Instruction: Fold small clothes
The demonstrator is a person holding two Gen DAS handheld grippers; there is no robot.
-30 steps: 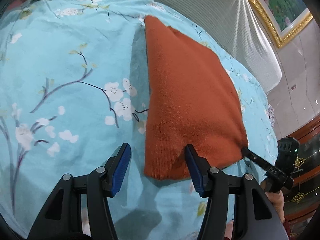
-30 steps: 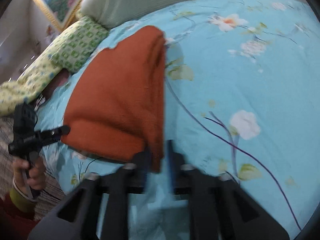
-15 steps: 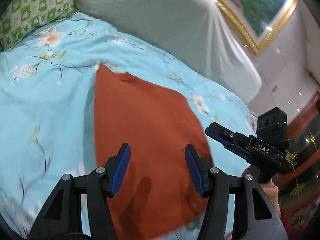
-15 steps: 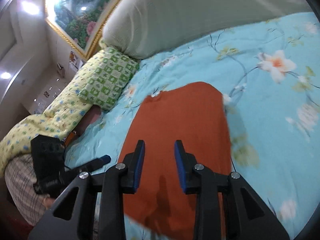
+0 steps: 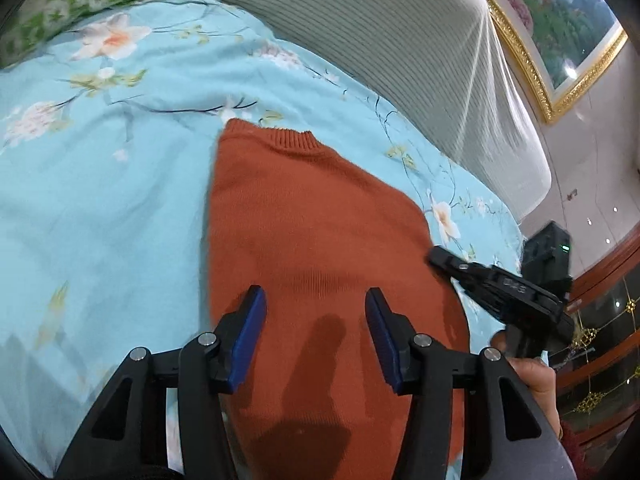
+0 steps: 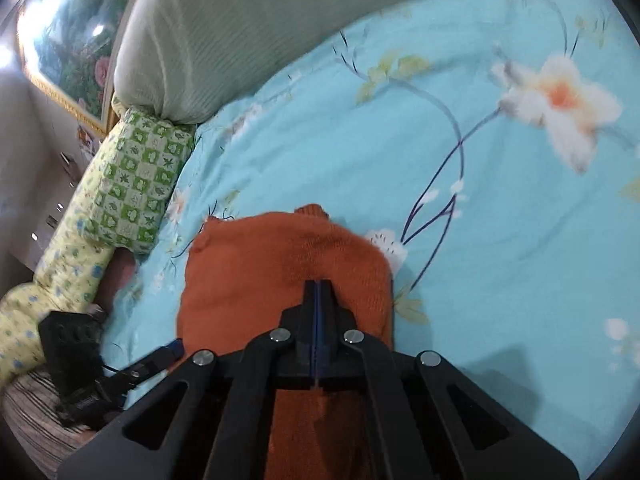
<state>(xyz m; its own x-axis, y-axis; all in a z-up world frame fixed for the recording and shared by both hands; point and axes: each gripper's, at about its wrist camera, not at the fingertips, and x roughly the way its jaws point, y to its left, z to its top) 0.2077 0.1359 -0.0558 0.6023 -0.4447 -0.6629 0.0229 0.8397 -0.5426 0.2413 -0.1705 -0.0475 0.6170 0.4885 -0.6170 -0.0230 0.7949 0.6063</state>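
My left claw (image 5: 314,312) hovers spread over the folded rust-orange knitted sweater (image 5: 320,248) on the light-blue floral bedsheet (image 5: 100,200) — my right claw (image 6: 318,292) pressed together, empty, above it.

A bed's turquoise floral sheet (image 5: 100,208) fills the scene. A pale ribbed headboard cover (image 5: 400,52) stands far, a green checked pillow (image 6: 136,188) left, a gold-framed painting (image 5: 560,28) beyond.
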